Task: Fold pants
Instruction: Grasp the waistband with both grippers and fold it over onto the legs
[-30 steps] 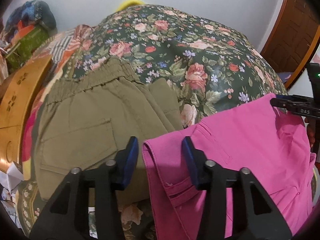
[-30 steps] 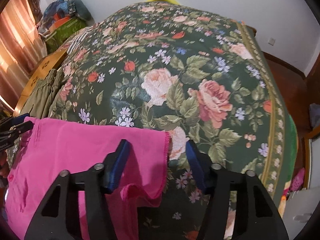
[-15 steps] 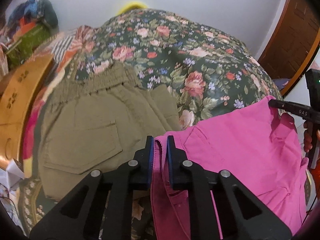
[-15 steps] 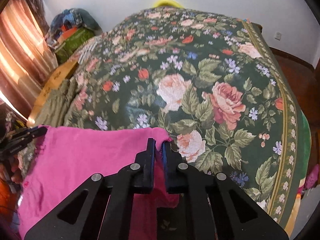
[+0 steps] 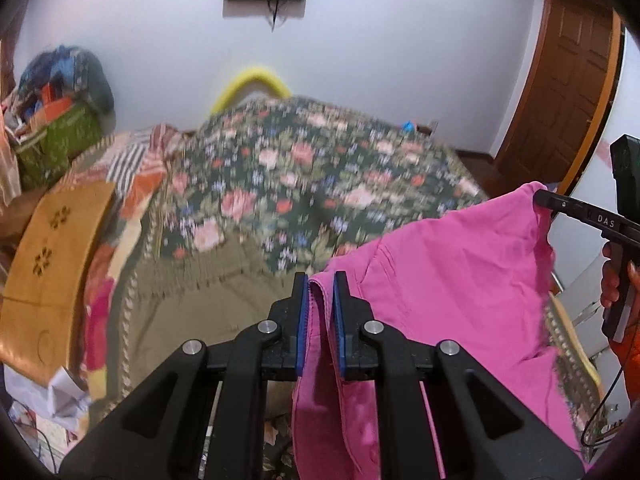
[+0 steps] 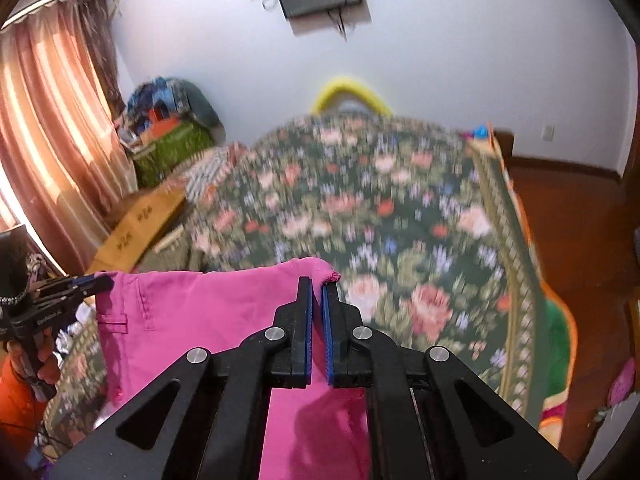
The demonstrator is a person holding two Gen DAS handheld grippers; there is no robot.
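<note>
A: Both grippers are clamped on the pink pants: left gripper pinching 1 corner of the top edge, right gripper the other.

B: Why so high?

A: I'd say to let the cloth hang flat and straight, clear of the bed.

B: Room to lay it down?

A: Plenty mid-bed. The olive pants crowd the left edge, so keep toward the right edge.

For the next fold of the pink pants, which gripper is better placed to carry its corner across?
Likely neither alone. The left gripper and the right gripper each clamp a top corner of the pink pants, which hang between them above the floral bed cover; they should move together.
</note>
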